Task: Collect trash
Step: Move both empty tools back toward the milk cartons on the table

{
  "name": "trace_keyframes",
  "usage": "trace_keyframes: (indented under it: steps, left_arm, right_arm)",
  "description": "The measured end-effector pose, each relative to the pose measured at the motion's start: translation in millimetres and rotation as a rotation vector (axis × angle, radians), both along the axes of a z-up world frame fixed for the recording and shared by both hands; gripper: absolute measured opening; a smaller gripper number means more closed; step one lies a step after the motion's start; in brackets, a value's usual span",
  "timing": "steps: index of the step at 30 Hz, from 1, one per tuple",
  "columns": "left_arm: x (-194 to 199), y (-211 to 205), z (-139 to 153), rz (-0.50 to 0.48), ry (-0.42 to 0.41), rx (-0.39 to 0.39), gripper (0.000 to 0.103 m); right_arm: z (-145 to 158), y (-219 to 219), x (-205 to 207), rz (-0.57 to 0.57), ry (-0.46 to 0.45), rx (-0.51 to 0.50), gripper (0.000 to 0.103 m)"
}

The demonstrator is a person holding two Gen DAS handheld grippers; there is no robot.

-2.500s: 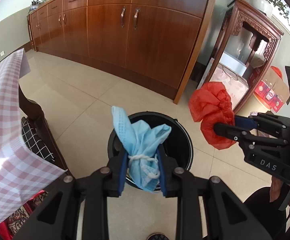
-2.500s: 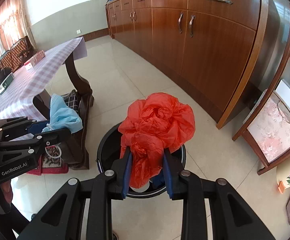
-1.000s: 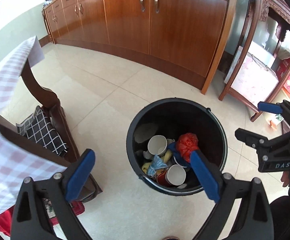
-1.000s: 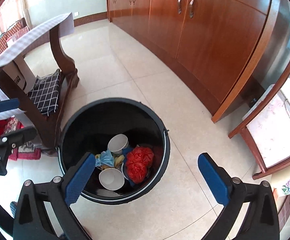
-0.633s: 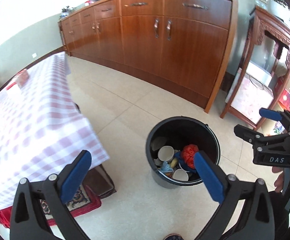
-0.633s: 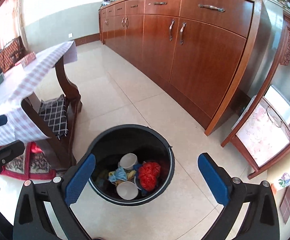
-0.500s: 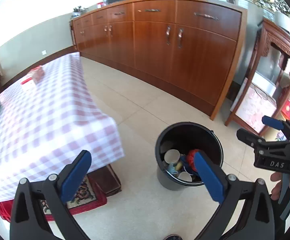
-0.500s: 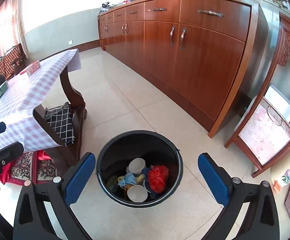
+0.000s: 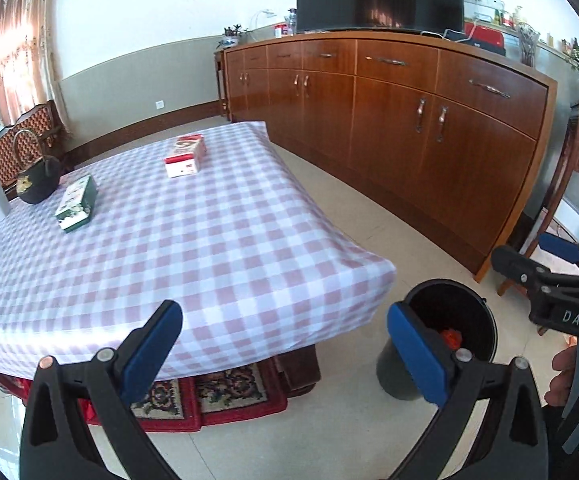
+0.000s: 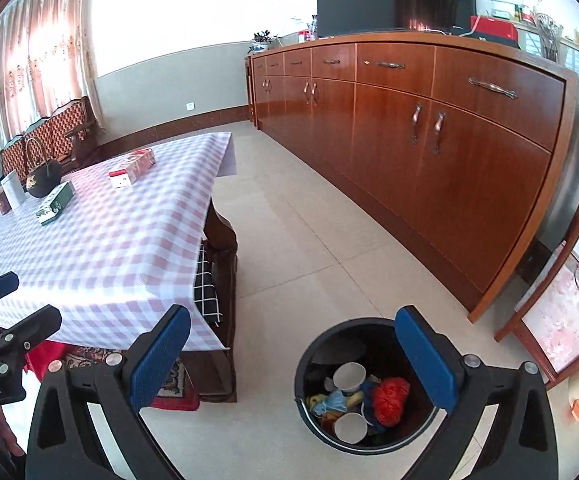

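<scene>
bin [image 10: 309,364] upright, mouth up | red bag [image 10: 389,398] inside

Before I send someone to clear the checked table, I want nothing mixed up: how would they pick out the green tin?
Start at the table with the pink-and-white checked cloth. Near its far left end stands a round black kettle; the green tin lies flat just beside it. It is the only green box there; the other box is red and white.
</scene>
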State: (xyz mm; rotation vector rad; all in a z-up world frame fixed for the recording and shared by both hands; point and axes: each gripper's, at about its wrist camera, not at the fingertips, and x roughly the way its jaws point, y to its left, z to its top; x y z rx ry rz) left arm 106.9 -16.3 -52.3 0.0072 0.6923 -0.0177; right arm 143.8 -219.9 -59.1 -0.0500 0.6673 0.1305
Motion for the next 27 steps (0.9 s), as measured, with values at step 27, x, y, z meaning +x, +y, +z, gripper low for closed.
trace_keyframes:
  steps: [27]
  left_arm:
    - [98.6,244.7,-6.0,0.385,0.006,-0.099,0.097]
  right_arm:
    - [14.7,285.5,175.4,0.325,0.030,-0.066,0.103]
